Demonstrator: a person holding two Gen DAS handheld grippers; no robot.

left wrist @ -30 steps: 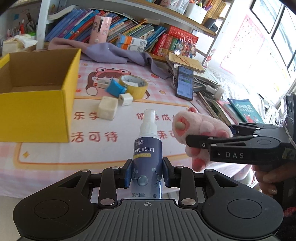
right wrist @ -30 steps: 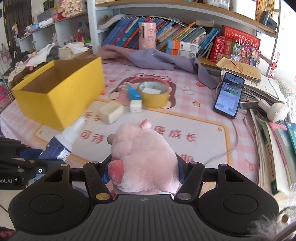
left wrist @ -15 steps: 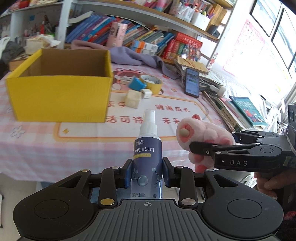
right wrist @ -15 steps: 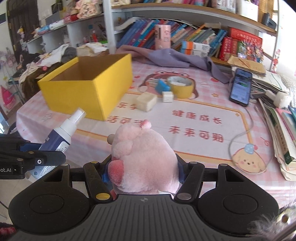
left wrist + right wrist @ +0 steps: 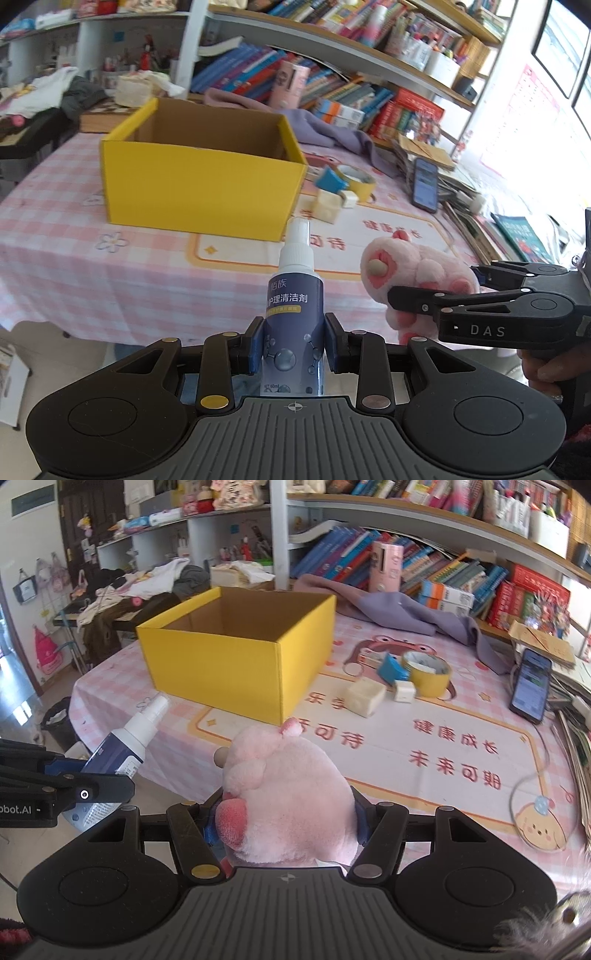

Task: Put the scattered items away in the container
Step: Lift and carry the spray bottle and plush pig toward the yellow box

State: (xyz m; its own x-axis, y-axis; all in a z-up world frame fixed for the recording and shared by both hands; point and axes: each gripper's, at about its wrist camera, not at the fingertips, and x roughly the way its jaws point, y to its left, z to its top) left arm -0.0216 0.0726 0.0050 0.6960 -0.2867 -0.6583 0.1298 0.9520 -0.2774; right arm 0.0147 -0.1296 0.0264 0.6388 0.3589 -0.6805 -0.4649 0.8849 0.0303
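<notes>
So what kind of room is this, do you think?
Probably a lived-in home study or bedroom: packed bookshelves behind a table with a pink checked cloth, and clothes piled on a side desk.

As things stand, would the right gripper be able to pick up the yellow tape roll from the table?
Probably not yet. The right gripper is shut on the pink plush toy, so its jaws are full. The tape roll lies unobstructed beyond the yellow box, apart from a small white block touching it.
</notes>
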